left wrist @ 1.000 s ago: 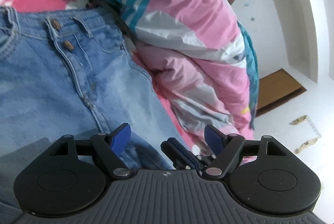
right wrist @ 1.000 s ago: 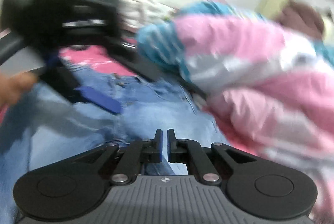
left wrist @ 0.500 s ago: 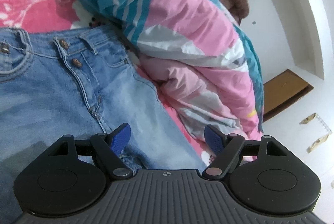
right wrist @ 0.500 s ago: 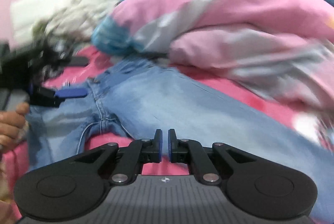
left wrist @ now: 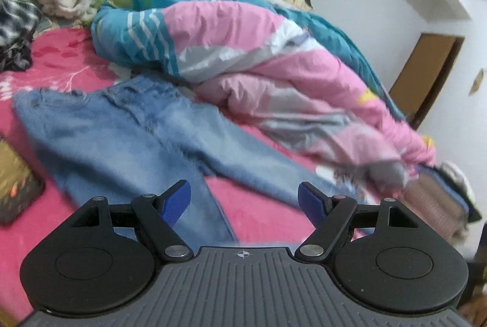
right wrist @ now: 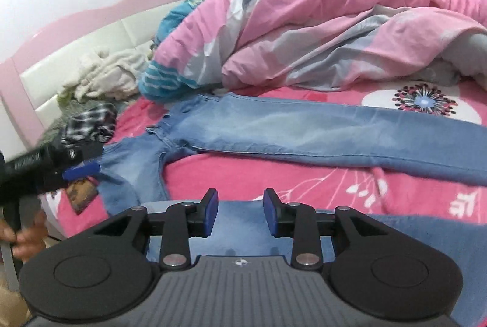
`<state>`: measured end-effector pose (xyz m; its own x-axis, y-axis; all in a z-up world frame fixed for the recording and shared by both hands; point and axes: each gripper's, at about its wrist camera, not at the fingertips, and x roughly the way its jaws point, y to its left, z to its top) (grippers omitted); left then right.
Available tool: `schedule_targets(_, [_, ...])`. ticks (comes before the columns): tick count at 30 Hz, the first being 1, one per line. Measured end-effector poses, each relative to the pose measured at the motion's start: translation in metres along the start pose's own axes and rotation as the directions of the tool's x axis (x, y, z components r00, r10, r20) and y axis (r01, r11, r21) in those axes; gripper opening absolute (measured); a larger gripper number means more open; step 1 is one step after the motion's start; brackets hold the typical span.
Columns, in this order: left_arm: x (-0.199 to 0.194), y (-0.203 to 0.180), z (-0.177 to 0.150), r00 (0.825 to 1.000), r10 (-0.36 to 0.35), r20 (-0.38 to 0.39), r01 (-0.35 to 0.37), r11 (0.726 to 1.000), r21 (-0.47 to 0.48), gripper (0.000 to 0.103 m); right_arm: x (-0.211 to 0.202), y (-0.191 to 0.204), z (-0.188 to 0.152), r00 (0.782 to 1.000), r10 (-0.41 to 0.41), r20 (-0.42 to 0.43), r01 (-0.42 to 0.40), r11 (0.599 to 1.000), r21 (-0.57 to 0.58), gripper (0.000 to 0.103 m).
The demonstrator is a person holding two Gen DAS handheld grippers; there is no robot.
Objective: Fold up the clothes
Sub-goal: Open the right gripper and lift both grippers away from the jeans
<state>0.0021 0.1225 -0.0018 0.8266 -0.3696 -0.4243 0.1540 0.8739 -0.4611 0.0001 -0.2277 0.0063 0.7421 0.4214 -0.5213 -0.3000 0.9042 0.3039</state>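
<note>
Jeans flat on the pink sheet, front up, legs splayed in a V with bare sheet between. No fold showing anywhere. In the right wrist view, waistband at the left and both legs running off to the right, the far leg just beside the heaped duvet.

Left gripper spread wide, nothing between the pads, hovering above the crotch and the gap between the legs. Also seen from the right wrist at the far left edge, near the hip, with the hand on its handle. Right gripper partly open, empty too, hanging over the near leg with denim showing between the pads.

Likely the lengthwise fold to come: one leg laid over the other. To do it well:

- Pinch only the near leg's outer seam, one grip by the hip and one further down toward the knee, so the cloth lifts as a straight edge and does not sag in the middle.
- Close fully on denim alone; keep the pink sheet out of the bite.
- Carry both grips across together, low and level, and set seam on seam along the far leg.
- Stop short of the duvet, since its edge sits close and could drag or rumple the far leg.
- Let go only once flat, then smooth from waist toward hem.

Hems out of sight in both views, so alignment there not checkable.
</note>
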Motion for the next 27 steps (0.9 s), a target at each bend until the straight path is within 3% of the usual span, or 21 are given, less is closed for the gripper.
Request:
schedule_targets(4, [-0.003,-0.006,-0.029,0.997,0.059,-0.047,-0.060,0.998,-0.011,0.078,-0.003,-0.002,-0.021,0.998,-0.045,-0.031,0.045,0.999,-0.012,0.036])
schedule_targets(7, [-0.007,-0.004,-0.048,0.993,0.092,-0.073,-0.095,0.995,-0.038,0.078,0.012,-0.016,-0.048,0.988,-0.060,-0.140,0.064,0.998,0.027,0.038])
schedule_targets(10, [-0.015,-0.001,-0.061,0.990,0.118,-0.074,-0.123,0.990,-0.066,0.078,0.011,-0.022,-0.074,0.996,-0.062,-0.071,0.063,0.998,0.020,0.038])
schedule_targets(17, [-0.050,0.012,-0.076,0.986,0.166,0.022,-0.162,0.978,-0.132,0.078,0.003,0.009,-0.082,0.987,-0.159,-0.021,0.156,0.982,-0.108,0.046])
schedule_targets(20, [-0.061,0.024,-0.073,0.978,0.199,0.064,-0.186,0.968,-0.168,0.078,-0.008,0.019,-0.077,0.995,-0.095,0.005,0.095,0.989,-0.110,0.046])
schedule_targets(27, [-0.066,0.055,-0.048,0.967,0.215,0.136,-0.178,0.954,-0.242,0.077,0.035,0.069,-0.042,0.994,0.110,-0.022,-0.112,0.976,-0.185,0.053])
